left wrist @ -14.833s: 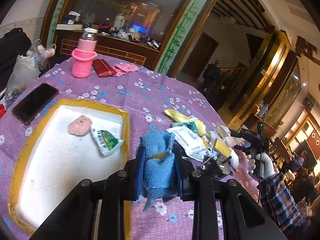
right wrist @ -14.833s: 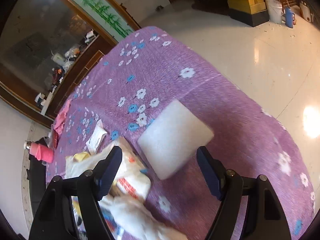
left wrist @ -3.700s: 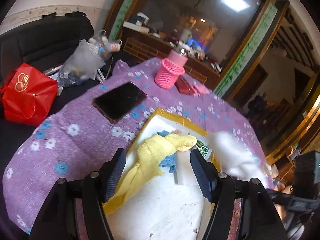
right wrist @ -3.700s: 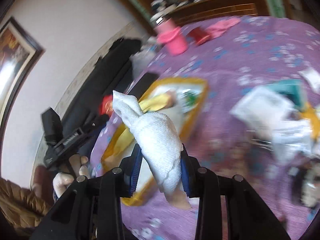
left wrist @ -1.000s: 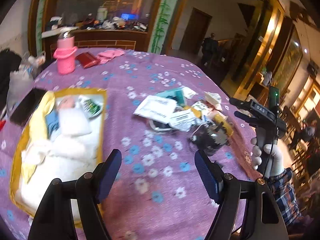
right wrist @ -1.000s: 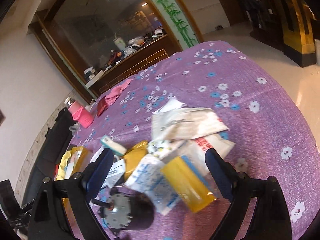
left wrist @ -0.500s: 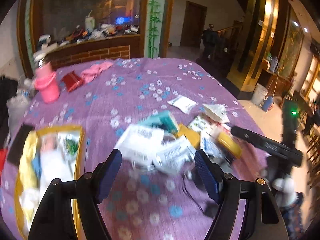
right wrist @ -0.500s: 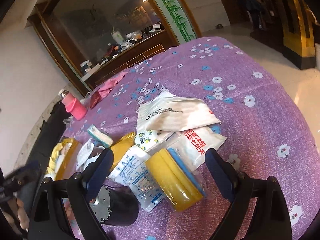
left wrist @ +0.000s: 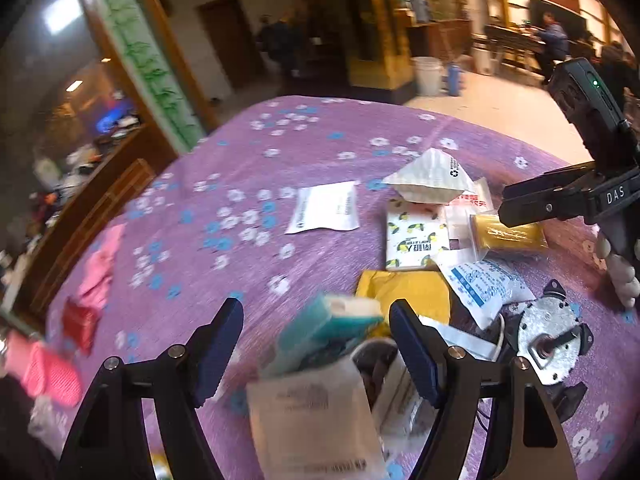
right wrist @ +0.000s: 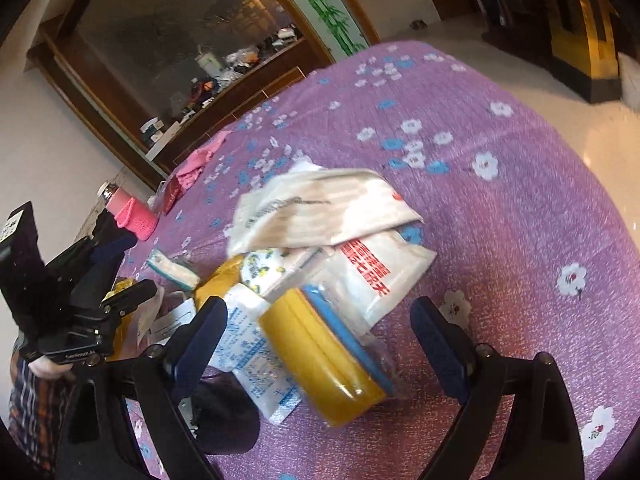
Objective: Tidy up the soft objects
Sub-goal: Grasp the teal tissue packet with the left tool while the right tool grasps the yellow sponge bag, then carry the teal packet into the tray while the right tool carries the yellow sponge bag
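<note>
Left gripper (left wrist: 316, 322) now over teal sponge (left wrist: 326, 326), tray gone; both grippers' fingers apart, empty.

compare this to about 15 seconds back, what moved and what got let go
The left gripper has let go of the blue cloth and hangs open over the teal pack. The right gripper, open then above a white pad, has shifted to the yellow sponge pack. The pink bottle and the purple flowered tablecloth stayed as they were.
</note>
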Action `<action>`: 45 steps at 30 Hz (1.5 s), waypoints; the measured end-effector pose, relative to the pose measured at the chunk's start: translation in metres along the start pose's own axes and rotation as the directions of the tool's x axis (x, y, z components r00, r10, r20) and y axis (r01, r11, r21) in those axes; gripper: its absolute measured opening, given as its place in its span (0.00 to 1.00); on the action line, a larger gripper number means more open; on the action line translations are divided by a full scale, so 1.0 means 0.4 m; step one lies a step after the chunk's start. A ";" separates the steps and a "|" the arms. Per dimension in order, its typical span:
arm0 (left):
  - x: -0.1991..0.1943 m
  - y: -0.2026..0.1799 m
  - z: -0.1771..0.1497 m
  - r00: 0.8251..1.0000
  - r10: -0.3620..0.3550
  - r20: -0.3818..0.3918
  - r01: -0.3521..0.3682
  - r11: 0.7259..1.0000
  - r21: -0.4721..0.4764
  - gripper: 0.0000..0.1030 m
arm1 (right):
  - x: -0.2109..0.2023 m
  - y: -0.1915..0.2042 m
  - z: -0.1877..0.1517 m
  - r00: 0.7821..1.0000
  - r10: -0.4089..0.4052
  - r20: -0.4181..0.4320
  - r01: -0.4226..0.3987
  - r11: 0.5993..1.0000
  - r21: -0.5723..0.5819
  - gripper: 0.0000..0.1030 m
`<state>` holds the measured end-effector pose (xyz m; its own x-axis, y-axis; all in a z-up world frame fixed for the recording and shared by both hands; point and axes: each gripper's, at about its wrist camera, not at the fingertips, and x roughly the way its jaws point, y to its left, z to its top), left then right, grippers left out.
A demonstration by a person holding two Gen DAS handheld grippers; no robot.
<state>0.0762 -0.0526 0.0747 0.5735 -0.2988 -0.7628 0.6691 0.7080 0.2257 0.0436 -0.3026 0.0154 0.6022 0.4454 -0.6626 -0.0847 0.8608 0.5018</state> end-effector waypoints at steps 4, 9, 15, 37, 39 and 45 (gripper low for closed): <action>0.070 -0.002 0.010 0.990 -0.118 -0.073 0.117 0.993 -0.020 0.51 | 0.007 -0.018 0.000 1.000 -0.009 -0.009 0.009 1.000 0.029 0.89; 0.054 -0.003 0.012 0.987 -0.143 -0.073 0.135 0.985 -0.104 0.18 | 0.015 -0.022 -0.004 1.000 -0.012 -0.021 0.012 1.000 0.026 0.89; -0.107 0.023 0.007 0.993 -0.103 0.065 0.116 0.965 -0.237 0.17 | 0.023 0.011 -0.014 0.999 -0.019 -0.033 0.017 0.999 -0.049 0.89; -0.520 0.115 -0.502 0.960 0.141 0.243 0.095 0.651 -0.753 0.17 | -0.058 0.058 -0.034 0.982 -0.135 0.130 0.152 0.980 -0.128 0.41; -0.518 0.114 -0.537 0.966 0.160 0.204 0.058 0.634 -0.771 0.17 | -0.099 0.075 -0.036 0.986 -0.094 0.138 0.109 0.988 -0.109 0.41; -0.460 0.141 -0.627 0.985 0.137 0.107 0.014 0.553 -0.833 0.17 | -0.186 0.254 -0.052 0.992 0.020 0.126 0.009 0.975 -0.221 0.41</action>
<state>-0.1102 0.2027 0.0756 0.7071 -0.2660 -0.6552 -0.0157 0.9204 -0.3907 -0.0265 -0.2434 0.1041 0.6959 0.4276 -0.5770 -0.2527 0.8978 0.3606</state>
